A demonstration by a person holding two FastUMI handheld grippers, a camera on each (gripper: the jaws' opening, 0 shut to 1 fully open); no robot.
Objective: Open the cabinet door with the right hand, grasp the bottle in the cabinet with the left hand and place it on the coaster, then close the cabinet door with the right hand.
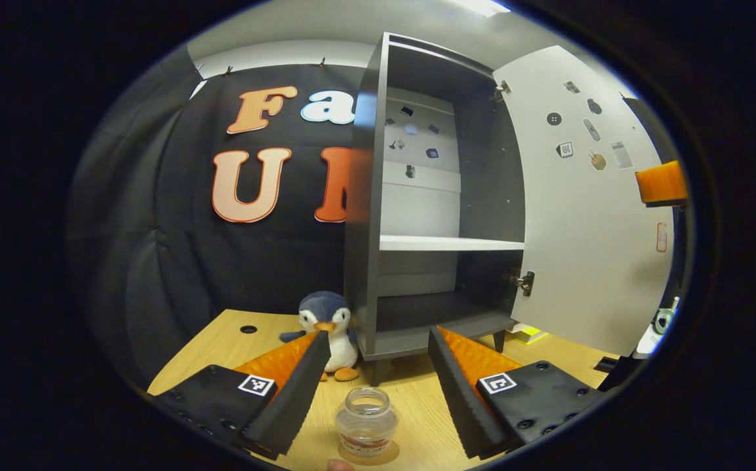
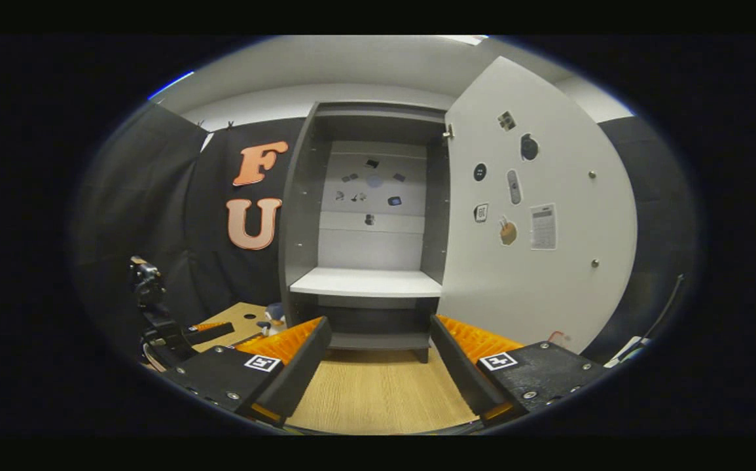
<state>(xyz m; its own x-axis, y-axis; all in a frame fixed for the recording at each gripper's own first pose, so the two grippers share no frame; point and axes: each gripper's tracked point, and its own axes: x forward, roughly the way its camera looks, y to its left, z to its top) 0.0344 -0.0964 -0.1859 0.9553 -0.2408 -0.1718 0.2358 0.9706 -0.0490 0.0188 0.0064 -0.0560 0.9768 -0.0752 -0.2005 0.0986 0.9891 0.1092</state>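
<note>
A small clear bottle [image 1: 366, 422] without a cap stands upright on a thin brown coaster [image 1: 383, 451] on the wooden table. My left gripper [image 1: 378, 335] is open, its fingers on either side of the bottle and apart from it. Behind stands the dark grey cabinet [image 1: 364, 261] with a white shelf [image 1: 450, 243], its white door [image 1: 580, 216] swung wide open to the right. In the right gripper view the same cabinet [image 2: 299, 216] faces me with its door [image 2: 548, 275] open. My right gripper [image 2: 378, 322] is open and holds nothing, well short of the cabinet.
A plush penguin [image 1: 328, 327] sits at the cabinet's left foot. A yellow item [image 1: 527, 332] lies under the door, and an orange block [image 1: 660, 183] shows past the door's edge. The other gripper [image 2: 211, 332] and a black device [image 2: 148, 288] are at the far left.
</note>
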